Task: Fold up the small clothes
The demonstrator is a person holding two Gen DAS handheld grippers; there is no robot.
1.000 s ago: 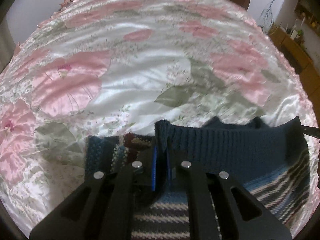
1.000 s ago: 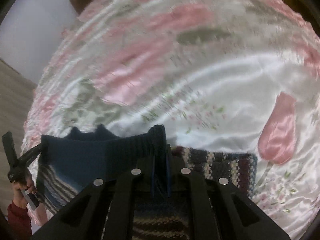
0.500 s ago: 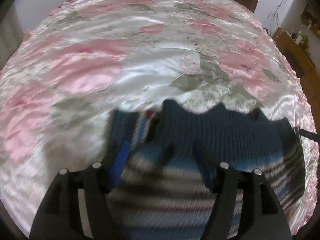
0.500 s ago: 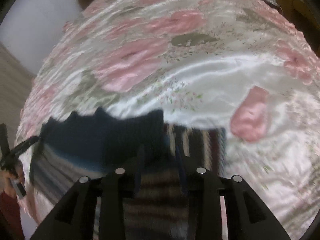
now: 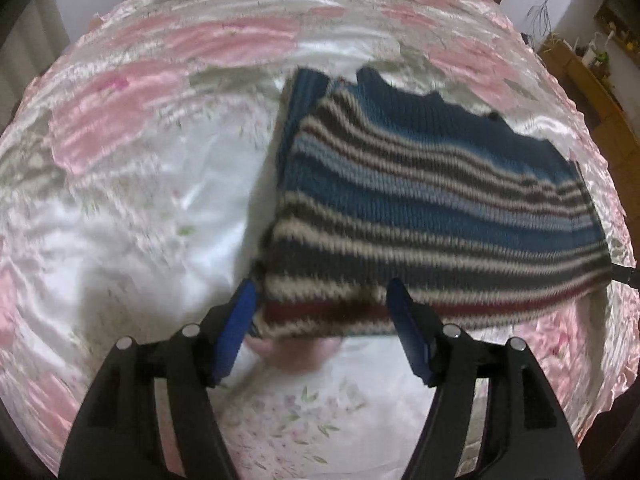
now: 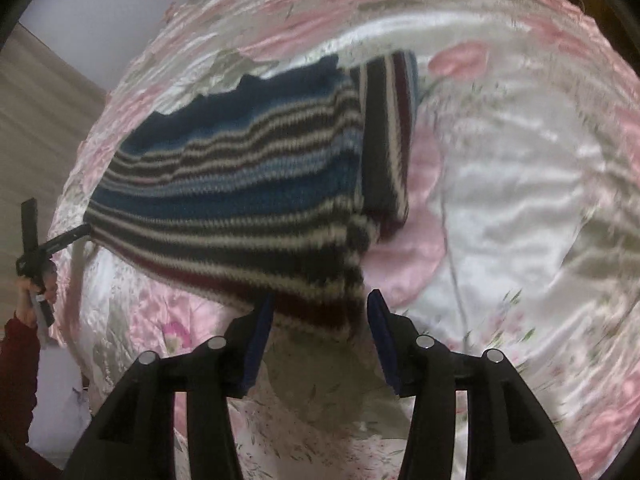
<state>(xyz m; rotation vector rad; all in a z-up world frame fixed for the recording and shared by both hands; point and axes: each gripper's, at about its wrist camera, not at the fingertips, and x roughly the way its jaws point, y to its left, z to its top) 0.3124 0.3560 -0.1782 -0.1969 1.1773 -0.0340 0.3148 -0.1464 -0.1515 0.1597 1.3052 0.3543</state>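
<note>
Floral bedspread point(image 5: 132, 208) bears a folded striped sweater point(image 5: 420, 208); both hand-held grippers point(image 5: 324, 320) point(image 6: 320, 320) gape empty.

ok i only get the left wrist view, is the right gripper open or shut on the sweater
Observer: Open. The right gripper has its blue pads apart, with the striped knitted sweater lying on the floral satin bedspread.
Operator: any sleeve folded in on that side
Observer: Yes, a striped sleeve runs along the sweater's right edge, its stripes crossing the body's.
Operator: where's my gripper from there
Observer: The left gripper has its tip at the sweater's left corner, held by a hand in a dark red cuff.
</note>
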